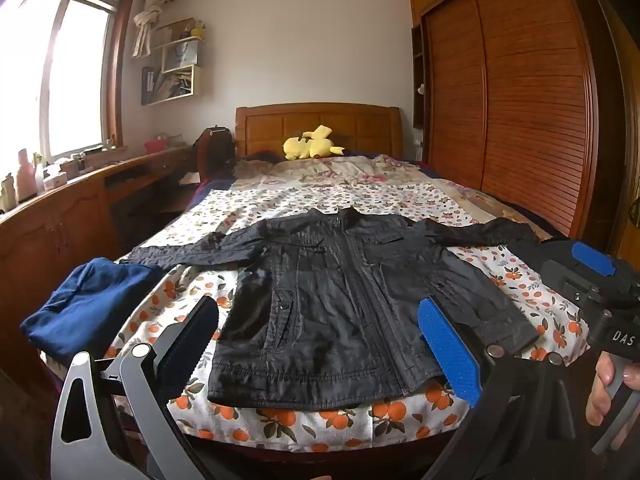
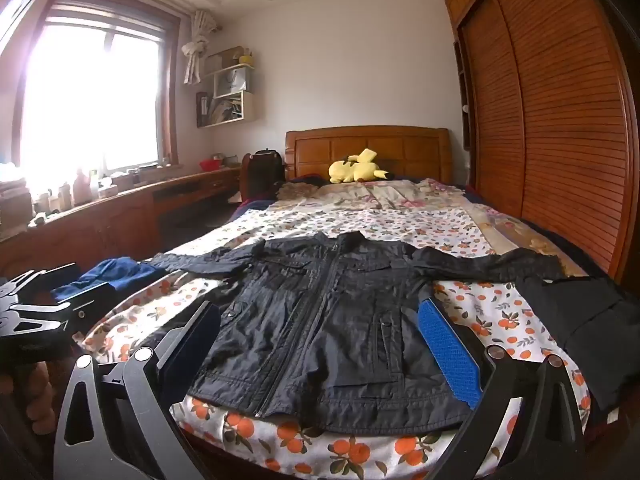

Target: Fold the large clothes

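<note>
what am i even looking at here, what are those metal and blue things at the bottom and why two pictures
Nobody's robot: a person holds a two-finger tool in each hand, and each carries a wide-angle camera looking along its fingers. One picture comes from the left gripper, the other from the right gripper; the blue strips are finger pads. Both sets of jaws stand open and hold nothing. They face a bed with an orange-print sheet. On it a black jacket lies flat, zipped, sleeves spread. A blue garment sits bunched at its left, a dark garment at its right, and a yellow plush toy by the headboard.
</note>
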Available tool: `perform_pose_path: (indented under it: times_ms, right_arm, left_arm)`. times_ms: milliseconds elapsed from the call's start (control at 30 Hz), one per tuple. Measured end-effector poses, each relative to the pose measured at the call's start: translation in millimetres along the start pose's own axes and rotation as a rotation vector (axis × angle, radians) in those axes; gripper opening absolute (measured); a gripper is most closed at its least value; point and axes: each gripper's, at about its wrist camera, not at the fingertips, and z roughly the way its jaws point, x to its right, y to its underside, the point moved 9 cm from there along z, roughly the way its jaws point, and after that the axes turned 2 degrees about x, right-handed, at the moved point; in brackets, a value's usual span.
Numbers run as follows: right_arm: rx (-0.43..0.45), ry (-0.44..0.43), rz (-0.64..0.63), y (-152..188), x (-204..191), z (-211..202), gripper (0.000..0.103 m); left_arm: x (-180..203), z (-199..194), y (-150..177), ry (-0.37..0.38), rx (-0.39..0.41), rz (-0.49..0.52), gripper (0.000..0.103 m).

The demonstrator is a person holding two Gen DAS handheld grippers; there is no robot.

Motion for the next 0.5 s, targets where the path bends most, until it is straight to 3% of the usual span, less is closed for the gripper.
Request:
perform_pose_path:
  times_ms: [500]
  right_arm:
    - [0.000, 0.002, -0.004, -0.4, 0.0, -0.8, 0.096]
  left_arm:
    - [3.6, -2.7, -4.2, 0.001, 0.013, 0.000, 0.101]
